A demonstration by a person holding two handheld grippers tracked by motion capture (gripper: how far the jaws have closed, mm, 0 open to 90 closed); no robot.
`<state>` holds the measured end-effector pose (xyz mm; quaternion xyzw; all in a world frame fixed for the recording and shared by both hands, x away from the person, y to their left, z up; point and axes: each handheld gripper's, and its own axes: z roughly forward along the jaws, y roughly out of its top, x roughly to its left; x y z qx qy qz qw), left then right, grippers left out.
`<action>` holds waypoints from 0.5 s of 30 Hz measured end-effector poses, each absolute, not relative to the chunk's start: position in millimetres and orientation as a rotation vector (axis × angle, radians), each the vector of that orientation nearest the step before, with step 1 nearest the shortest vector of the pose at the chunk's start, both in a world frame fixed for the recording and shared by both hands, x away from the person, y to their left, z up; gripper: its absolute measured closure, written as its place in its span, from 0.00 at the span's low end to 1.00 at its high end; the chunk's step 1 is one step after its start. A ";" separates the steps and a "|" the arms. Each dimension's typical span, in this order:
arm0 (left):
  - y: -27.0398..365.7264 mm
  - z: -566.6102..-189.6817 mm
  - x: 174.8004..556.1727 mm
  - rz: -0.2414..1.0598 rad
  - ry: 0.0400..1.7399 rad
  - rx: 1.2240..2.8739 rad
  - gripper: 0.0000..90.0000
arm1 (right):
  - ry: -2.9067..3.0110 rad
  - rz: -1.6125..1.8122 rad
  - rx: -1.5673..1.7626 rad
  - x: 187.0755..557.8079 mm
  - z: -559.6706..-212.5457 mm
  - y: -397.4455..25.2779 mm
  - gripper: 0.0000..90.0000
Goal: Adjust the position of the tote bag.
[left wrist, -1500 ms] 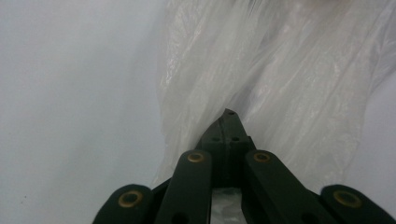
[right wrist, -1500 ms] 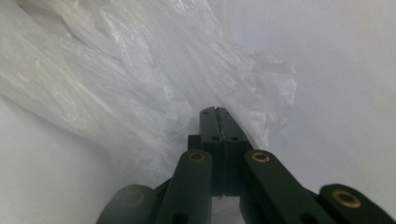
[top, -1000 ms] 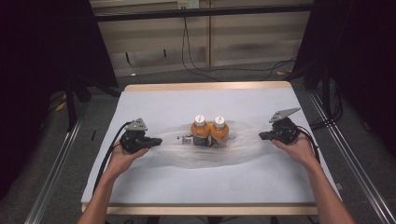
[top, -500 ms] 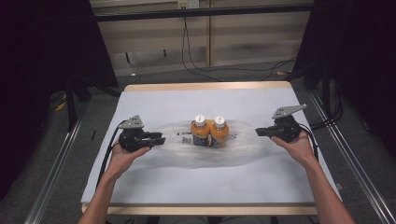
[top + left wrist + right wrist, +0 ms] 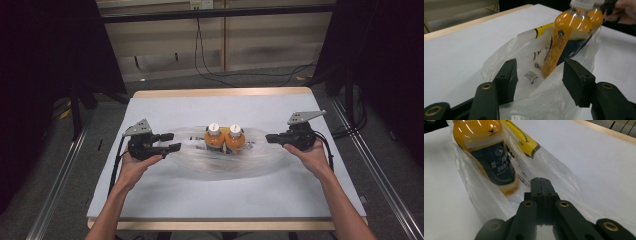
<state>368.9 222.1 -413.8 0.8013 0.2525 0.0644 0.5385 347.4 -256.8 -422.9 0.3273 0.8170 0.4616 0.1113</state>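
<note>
Two orange juice bottles (image 5: 224,138) stand upright in a clear plastic bag (image 5: 220,162) between both claws. Left gripper (image 5: 169,142), jaws apart, straddles the bag's edge; right gripper (image 5: 270,138), jaws closed, seemingly pinching the opposite bag edge.

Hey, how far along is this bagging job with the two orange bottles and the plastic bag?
Done: both orange bottles stand inside the clear plastic bag, with a yellow item beside them. In hand: the right gripper is shut at the bag's right end; whether it pinches the plastic is unclear. The left gripper is open around the other end. Left, probably: closing the left and lifting.
</note>
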 end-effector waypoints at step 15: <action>192.1 -408.1 347.3 0.126 0.495 1.923 0.78 | 2.428 1.398 0.902 346.3 -421.8 -228.1 1.00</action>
